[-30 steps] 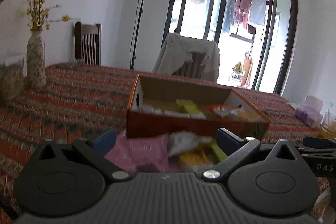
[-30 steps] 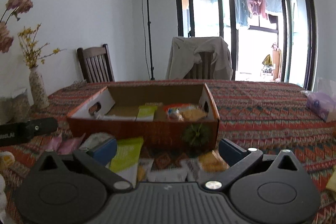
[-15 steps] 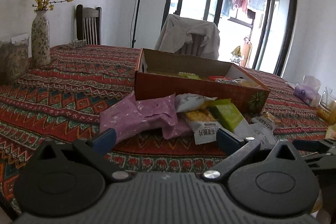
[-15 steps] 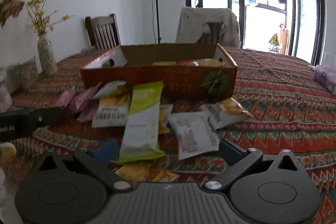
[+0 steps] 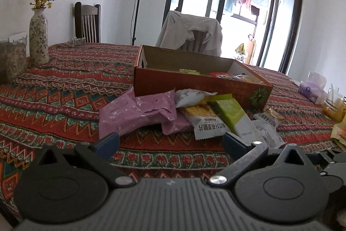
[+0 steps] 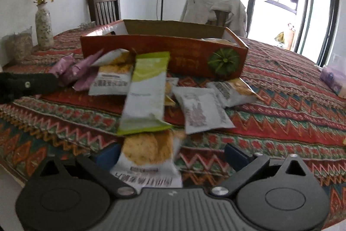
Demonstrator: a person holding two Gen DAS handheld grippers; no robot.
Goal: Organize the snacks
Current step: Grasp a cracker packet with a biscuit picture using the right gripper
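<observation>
An open orange cardboard box [image 5: 194, 88] [image 6: 164, 53] with a few snacks inside stands on the patterned tablecloth. Loose snack packets lie in front of it: purple packets [image 5: 138, 114] [image 6: 80, 70], a green-and-white packet [image 5: 233, 116] [image 6: 147, 92], white cracker packets [image 5: 205, 120] [image 6: 201, 109]. My left gripper [image 5: 170, 142] is open and empty, just short of the purple packets. My right gripper [image 6: 170, 153] is open, with a white cracker packet [image 6: 149, 155] lying between its fingers, not clamped.
A flowered vase [image 5: 39, 38] [image 6: 44, 27] and a jar [image 5: 13, 57] stand at the left. Two chairs [image 5: 87, 23] [image 5: 192, 36] are behind the table. A purple tissue pack [image 5: 311, 88] [image 6: 333, 77] and a glass [image 5: 335, 103] sit at the right.
Both grippers have pulled back from the box and dropped lower toward the near packets. The right gripper now has a cracker packet between its open fingers.
</observation>
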